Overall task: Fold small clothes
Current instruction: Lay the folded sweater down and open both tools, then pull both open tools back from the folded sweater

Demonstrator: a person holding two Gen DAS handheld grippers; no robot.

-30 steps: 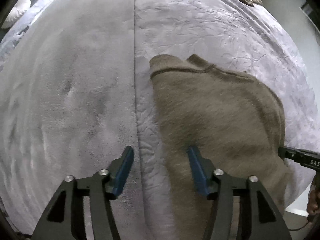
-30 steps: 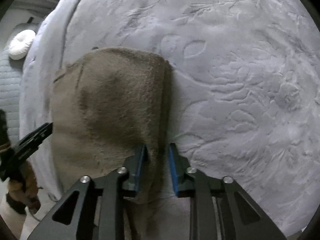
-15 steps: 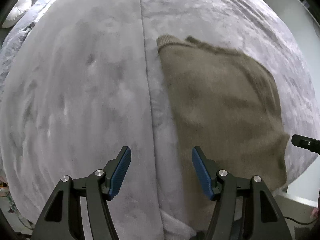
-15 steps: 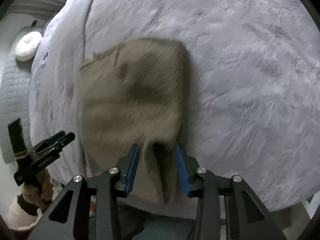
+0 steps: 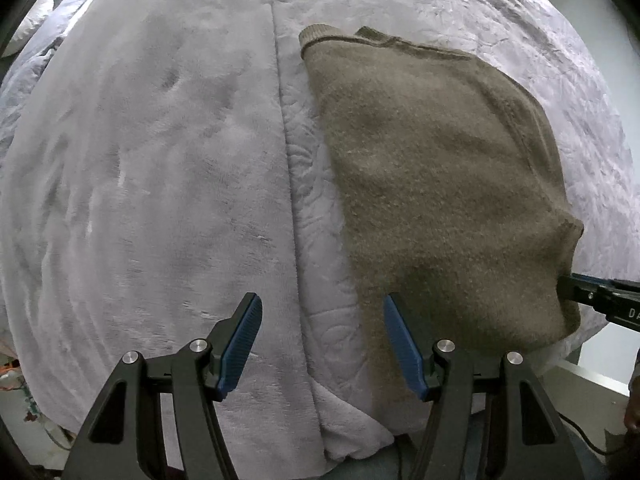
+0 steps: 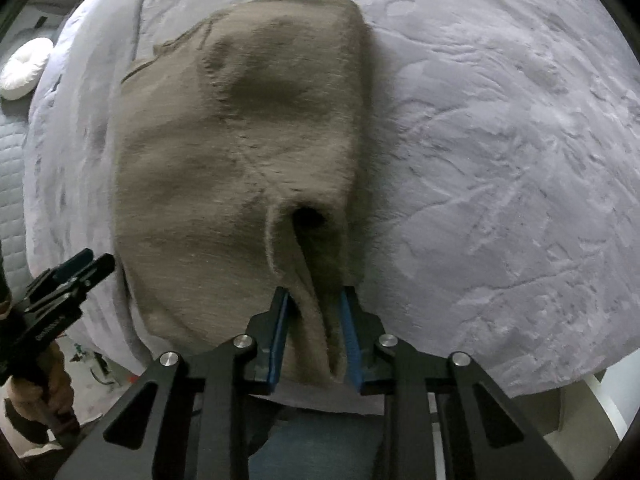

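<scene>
A brown knit garment (image 5: 440, 180) lies folded flat on a grey plush blanket (image 5: 140, 160) near the bed's front edge. My left gripper (image 5: 320, 308) hangs open above the blanket, its right finger over the garment's left edge, nothing pinched. In the right wrist view the garment (image 6: 240, 140) has its near right corner bunched into a raised fold with a small tunnel. My right gripper (image 6: 315, 292) is closing on that fold, both pads against the cloth. The right gripper (image 5: 592, 296) touches the garment's right corner in the left view; the left gripper (image 6: 72, 272) hovers off its left side.
The blanket (image 6: 500, 160) spreads wide to the right of the garment. A white round cushion (image 6: 24, 68) lies on a quilted grey surface at the far left. A hand (image 6: 36, 392) grips the left tool. The bed's edge and a jeans-clad leg (image 6: 320, 440) are just below.
Both grippers have pulled back toward the bed's front edge and risen a little. The right jaws widened, then narrowed on the garment's near corner, which now stands up in a fold.
</scene>
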